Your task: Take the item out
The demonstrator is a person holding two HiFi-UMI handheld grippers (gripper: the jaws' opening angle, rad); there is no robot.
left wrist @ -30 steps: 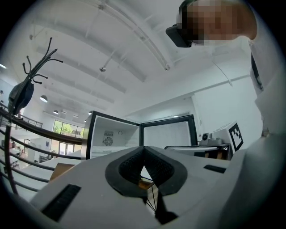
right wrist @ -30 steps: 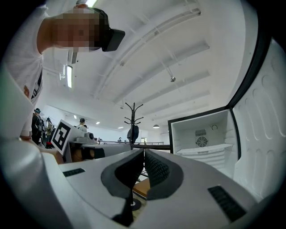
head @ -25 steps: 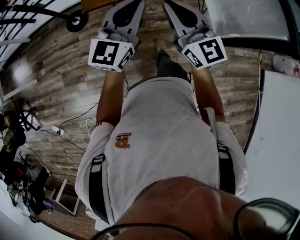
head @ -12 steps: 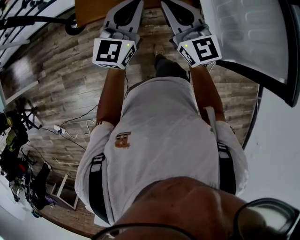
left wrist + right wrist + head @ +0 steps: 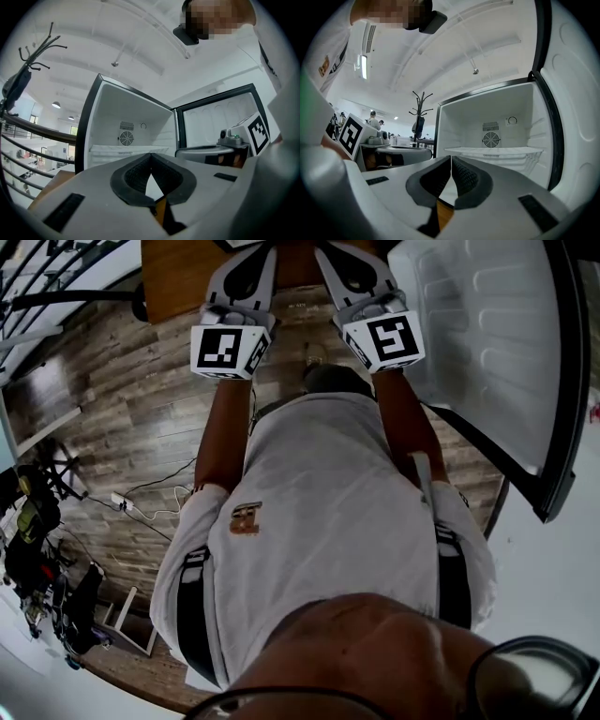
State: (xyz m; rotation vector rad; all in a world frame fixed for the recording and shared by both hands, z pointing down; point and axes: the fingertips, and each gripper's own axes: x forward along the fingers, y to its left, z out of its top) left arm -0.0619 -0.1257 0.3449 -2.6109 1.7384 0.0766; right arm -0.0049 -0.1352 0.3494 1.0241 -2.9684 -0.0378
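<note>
An open white fridge compartment [image 5: 126,131] with a round fan grille and one wire shelf [image 5: 492,151] faces both grippers; I see no item on the shelf. Its door [image 5: 487,334] stands swung open at the right in the head view. My left gripper [image 5: 246,251] and right gripper [image 5: 349,249] are held side by side in front of the person's chest, pointing at the fridge. The left gripper [image 5: 150,154] is shut with its dark pads meeting and nothing between them. The right gripper [image 5: 451,158] is likewise shut and empty.
A wooden surface [image 5: 178,268] shows at the top of the head view, over wood-plank floor [image 5: 122,418]. A coat rack [image 5: 419,108] and desks with people [image 5: 372,119] stand left of the fridge. A black railing [image 5: 28,150] runs at far left. Cables lie on the floor [image 5: 141,502].
The fridge door fills much more of the head view's right side, and the wooden surface has come in at the top. Both grippers sit slightly higher, still shut.
</note>
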